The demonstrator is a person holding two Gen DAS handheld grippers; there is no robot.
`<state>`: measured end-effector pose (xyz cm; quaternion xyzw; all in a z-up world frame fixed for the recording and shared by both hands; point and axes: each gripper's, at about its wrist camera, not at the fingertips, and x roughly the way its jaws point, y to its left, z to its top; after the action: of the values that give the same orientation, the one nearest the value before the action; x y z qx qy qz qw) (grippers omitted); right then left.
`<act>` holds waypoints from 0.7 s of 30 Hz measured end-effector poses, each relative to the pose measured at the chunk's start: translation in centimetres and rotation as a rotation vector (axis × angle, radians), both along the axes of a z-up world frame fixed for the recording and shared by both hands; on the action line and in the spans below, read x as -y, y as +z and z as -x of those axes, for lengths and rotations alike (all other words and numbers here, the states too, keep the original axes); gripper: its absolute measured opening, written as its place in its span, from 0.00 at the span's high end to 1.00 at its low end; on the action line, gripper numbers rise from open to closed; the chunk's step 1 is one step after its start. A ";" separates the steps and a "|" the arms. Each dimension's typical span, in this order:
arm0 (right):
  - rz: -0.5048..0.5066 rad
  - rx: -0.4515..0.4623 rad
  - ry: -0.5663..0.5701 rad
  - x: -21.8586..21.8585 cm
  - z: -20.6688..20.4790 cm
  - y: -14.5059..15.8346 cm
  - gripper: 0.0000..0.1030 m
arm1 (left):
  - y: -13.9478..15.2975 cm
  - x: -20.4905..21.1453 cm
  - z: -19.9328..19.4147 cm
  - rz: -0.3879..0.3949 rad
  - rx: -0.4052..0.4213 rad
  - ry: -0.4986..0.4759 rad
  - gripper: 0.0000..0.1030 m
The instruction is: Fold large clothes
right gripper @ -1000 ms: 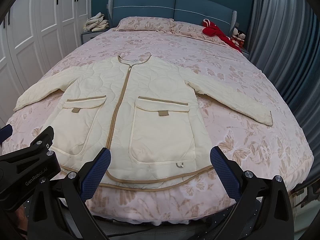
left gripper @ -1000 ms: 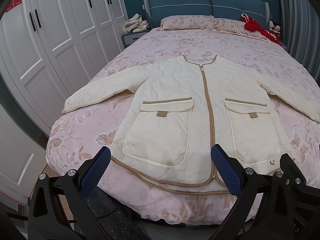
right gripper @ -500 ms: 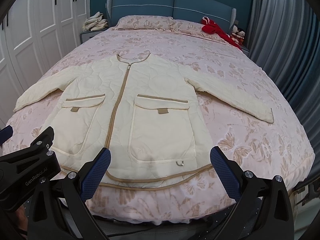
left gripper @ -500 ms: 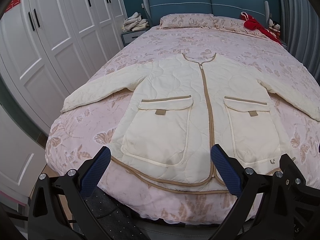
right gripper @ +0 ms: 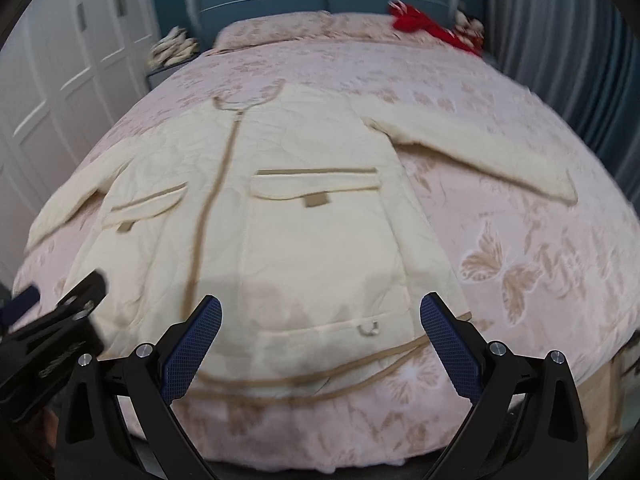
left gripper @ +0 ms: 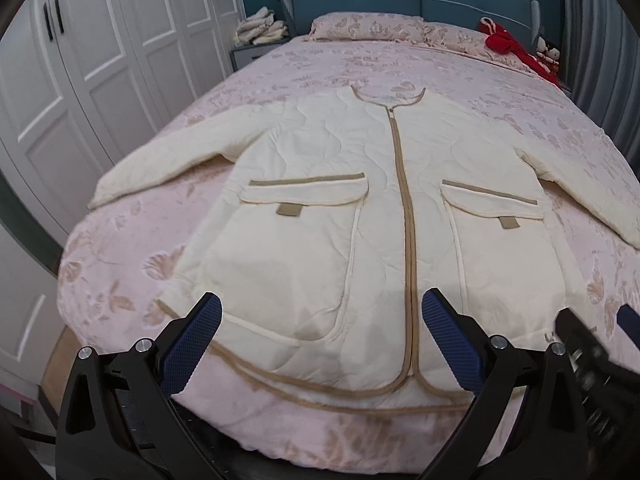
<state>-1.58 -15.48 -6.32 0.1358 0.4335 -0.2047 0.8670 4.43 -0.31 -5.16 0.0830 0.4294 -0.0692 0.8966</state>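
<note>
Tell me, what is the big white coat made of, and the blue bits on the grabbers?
The coat looks like soft, padded quilted fabric with a matte finish: wavy stitch lines puff its surface. The blue pads on the left gripper look like rubber or textured plastic, given their fine grid pattern; which one is unclear.

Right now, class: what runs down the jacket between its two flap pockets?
In the left wrist view, the tan zipper runs down the cream jacket between the left pocket and the right pocket, from neckline to hem.

Cream quilted jacket (left gripper: 320, 216) lies flat on the bed (left gripper: 460, 80), front up, zipped shut, tan trim, sleeves spread wide, hem at the foot edge.
</note>
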 end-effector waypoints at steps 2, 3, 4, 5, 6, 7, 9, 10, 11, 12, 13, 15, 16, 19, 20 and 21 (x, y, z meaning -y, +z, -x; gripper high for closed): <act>-0.027 0.006 -0.063 2.8 -0.1 -1.3 0.05 | -0.6 0.3 -0.8 0.011 -0.007 0.006 0.05; -0.032 0.008 -0.085 4.0 -0.1 -1.7 0.05 | -0.8 0.4 -1.1 0.012 -0.008 0.006 0.05; -0.030 0.013 -0.112 5.4 0.0 -2.2 0.05 | -1.0 0.7 -1.7 0.017 -0.012 0.004 0.05; -0.023 0.019 -0.146 7.3 0.1 -2.8 0.05 | -1.2 0.8 -2.0 0.020 -0.013 0.006 0.05; -0.022 0.022 -0.167 8.8 0.2 -3.3 0.05 | -1.4 1.0 -2.5 0.020 -0.013 0.011 0.05; -0.025 0.028 -0.194 10.7 0.4 -3.8 0.05 | -1.6 1.2 -3.0 0.024 -0.013 0.019 0.05; -0.026 0.042 -0.258 14.6 0.7 -4.7 0.05 | -2.0 1.5 -3.9 0.033 -0.016 0.032 0.05; -0.025 0.050 -0.294 16.8 0.9 -5.2 0.05 | -2.2 1.6 -4.3 0.034 -0.016 0.040 0.05; -0.028 0.059 -0.320 18.5 1.1 -5.5 0.05 | -2.5 1.8 -4.9 0.037 -0.018 0.050 0.05; -0.037 0.076 -0.361 20.9 1.4 -6.0 0.05 | -2.7 2.1 -5.3 0.037 -0.018 0.060 0.05; -0.057 0.094 -0.401 23.2 1.7 -6.4 0.05 | -2.9 2.4 -5.8 0.035 -0.019 0.069 0.05; -0.113 0.136 -0.480 27.6 2.3 -7.5 0.05 | -3.2 2.9 -6.4 0.036 -0.018 0.078 0.05; -0.133 0.156 -0.514 29.4 2.6 -7.9 0.05 | -3.3 3.2 -6.7 0.034 -0.018 0.085 0.05; -0.187 0.223 -0.633 34.8 3.8 -9.2 0.06 | -3.5 4.0 -7.6 0.044 -0.012 0.110 0.05; -0.197 0.240 -0.660 35.9 4.1 -9.5 0.06 | -3.6 4.2 -7.9 0.048 -0.010 0.120 0.05; -0.210 0.261 -0.698 37.4 4.5 -9.9 0.07 | -3.6 4.3 -8.1 0.050 -0.006 0.128 0.05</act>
<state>-6.08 -52.89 -16.23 0.3881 0.2658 -0.4232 0.7744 12.56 -4.65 -8.79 0.0330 0.4348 -0.0227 0.8997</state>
